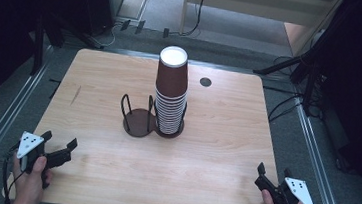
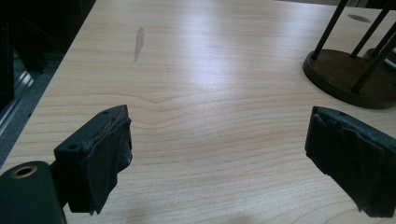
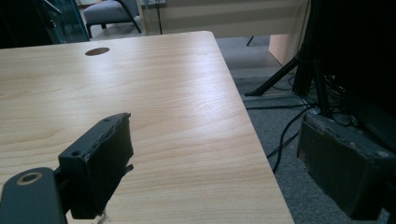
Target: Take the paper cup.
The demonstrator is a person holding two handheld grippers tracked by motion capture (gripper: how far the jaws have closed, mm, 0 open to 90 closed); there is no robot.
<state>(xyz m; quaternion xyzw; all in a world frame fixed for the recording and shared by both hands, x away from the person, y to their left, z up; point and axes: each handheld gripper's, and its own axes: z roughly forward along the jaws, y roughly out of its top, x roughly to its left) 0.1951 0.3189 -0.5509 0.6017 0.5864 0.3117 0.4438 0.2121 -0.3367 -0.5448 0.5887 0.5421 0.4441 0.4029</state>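
Left gripper, near the table corner: jaws wide apart, nothing between them but bare wood. Ahead of these jaws and off toward the right one, well apart: dark two-ring cup holder, its near ring base bare. On the far ring, a tall stack of brown paper cups, upside down, white bottom on top. Right gripper, at the opposite near corner: jaws also apart, gripping nothing, left one over the tabletop, right one beyond the table edge, above grey floor.

Left gripper jaws spread wide over bare table, rack ahead.
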